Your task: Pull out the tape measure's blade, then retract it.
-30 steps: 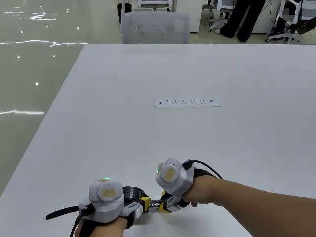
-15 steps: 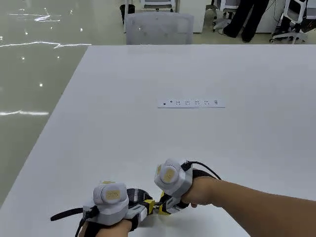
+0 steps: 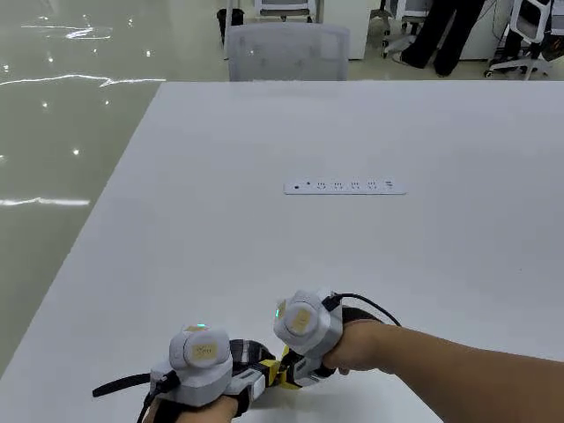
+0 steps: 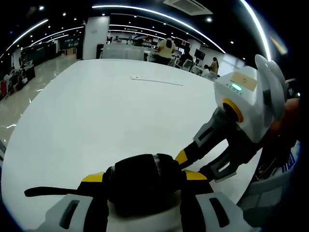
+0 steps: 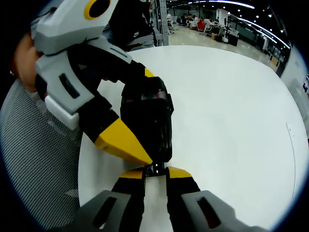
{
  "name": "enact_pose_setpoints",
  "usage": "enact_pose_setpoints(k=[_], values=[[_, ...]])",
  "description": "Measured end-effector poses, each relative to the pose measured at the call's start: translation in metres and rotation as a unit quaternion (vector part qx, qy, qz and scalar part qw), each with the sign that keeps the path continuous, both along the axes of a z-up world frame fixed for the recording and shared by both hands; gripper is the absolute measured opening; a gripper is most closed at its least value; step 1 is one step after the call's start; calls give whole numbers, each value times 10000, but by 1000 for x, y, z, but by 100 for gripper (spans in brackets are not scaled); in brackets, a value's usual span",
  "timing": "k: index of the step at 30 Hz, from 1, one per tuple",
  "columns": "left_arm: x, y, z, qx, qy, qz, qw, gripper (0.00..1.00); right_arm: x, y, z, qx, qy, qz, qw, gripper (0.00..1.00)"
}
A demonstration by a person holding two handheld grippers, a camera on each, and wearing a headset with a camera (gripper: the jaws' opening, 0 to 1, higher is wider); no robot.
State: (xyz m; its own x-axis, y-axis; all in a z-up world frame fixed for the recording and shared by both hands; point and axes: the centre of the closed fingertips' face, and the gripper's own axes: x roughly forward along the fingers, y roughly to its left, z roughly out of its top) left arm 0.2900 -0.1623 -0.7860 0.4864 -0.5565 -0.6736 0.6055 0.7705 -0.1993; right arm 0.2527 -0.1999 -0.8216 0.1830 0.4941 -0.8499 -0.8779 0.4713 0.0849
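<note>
The fingers (image 4: 95,178) of your left gripper (image 4: 145,177) are clamped on both sides of the black tape measure (image 4: 144,186). The fingers (image 5: 180,173) of your right gripper (image 5: 155,174) are pinched on the blade tip (image 5: 154,168), just beside the tape measure. In the head view, the tape measure is at bottom centre, at the near edge of the white desk (image 3: 352,264).

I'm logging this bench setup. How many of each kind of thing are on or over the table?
Tape measure: 1
Power strip: 1
Grippers: 2, the left gripper and the right gripper
Total: 4
</note>
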Motion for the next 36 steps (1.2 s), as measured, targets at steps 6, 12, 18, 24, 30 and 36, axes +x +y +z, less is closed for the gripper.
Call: enact_pose_setpoints(k=[6,12,18,24,30,36], values=[[1,-1,0,14,21,-3,10000,56,2,1,0,11,-14,-10,10000,14],[0,-1,0,14,29,-16,10000,57,3,7,0,-26,58,79,9999,14],[1,-1,0,3,23,-16,10000,57,3,6,-2,-47,65,71,9999,14],[1,-1,0,-25,17,-5,10000,57,3,6,-2,-49,56,31,10000,15],[0,-1,-1,-2,48,-52,10000,59,1,8,-3,-19,12,-34,10000,15],[3,-1,3,-83,106,-394,9991,62,2,8,-4,-150,-277,-54,9995,15]])
